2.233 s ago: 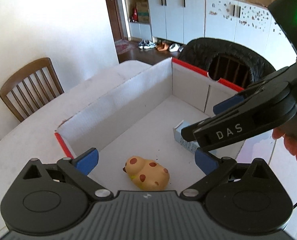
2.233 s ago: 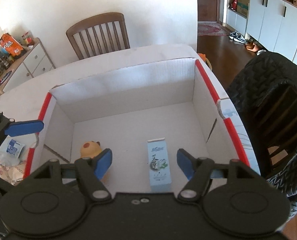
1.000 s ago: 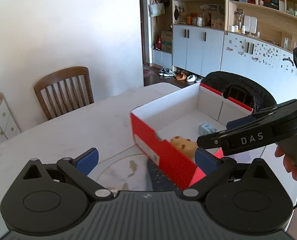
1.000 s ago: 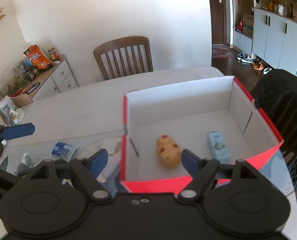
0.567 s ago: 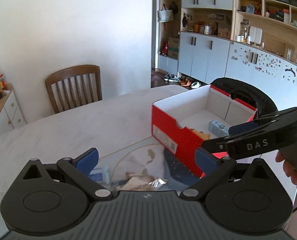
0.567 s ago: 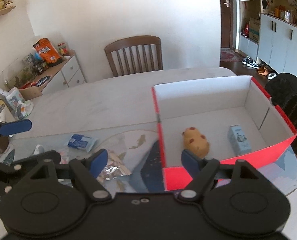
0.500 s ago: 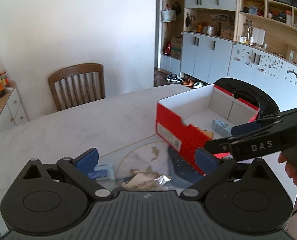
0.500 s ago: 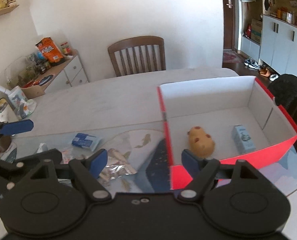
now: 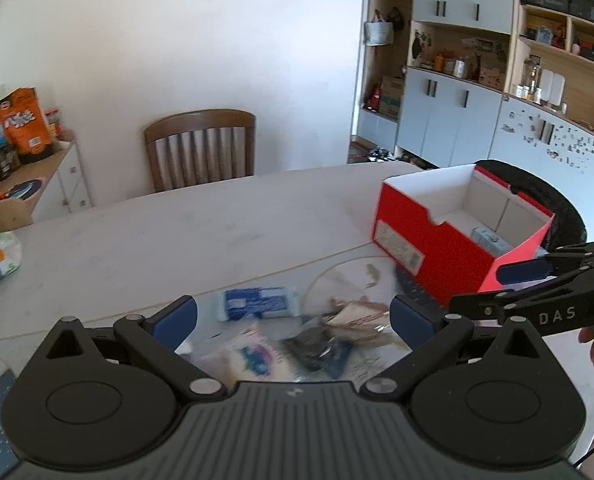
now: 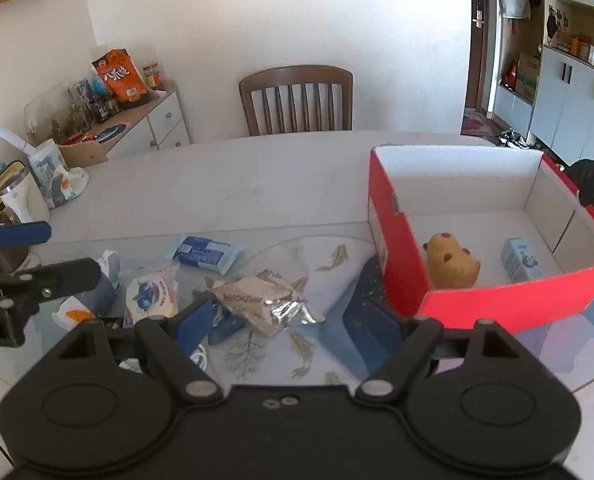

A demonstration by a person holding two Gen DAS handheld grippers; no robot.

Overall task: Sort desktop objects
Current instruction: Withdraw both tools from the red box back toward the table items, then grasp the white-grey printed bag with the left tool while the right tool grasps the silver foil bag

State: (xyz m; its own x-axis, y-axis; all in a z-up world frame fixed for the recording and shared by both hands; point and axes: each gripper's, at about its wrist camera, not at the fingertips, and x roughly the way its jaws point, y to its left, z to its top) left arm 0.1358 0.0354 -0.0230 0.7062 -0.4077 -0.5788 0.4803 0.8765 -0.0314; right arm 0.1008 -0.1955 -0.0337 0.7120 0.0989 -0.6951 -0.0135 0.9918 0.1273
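Observation:
A red cardboard box (image 10: 509,302) stands at the table's right, also visible in the left wrist view (image 9: 429,240). Inside it lie a yellow spotted toy (image 10: 451,266) and a pale blue carton (image 10: 521,260). Left of the box, loose packets lie on the table: a blue packet (image 10: 203,252), a silver-edged snack wrapper (image 10: 265,300) and a round blueberry packet (image 10: 153,294). My right gripper (image 10: 289,320) hangs open above the wrapper, holding nothing. My left gripper (image 9: 293,318) is open over the packets, with the blue packet (image 9: 259,302) just ahead, and it is empty.
A wooden chair (image 10: 297,98) stands behind the table. A low cabinet (image 10: 165,120) with snack bags is at the back left. A black padded chair (image 9: 537,192) sits behind the box. A white kettle (image 10: 15,200) stands at the left edge. The table's edge (image 10: 577,380) runs at the near right.
Both grippers drew back and left from over the box, which slid to the right of both views. The heap of packets came into view under the fingers. Both grippers stayed open.

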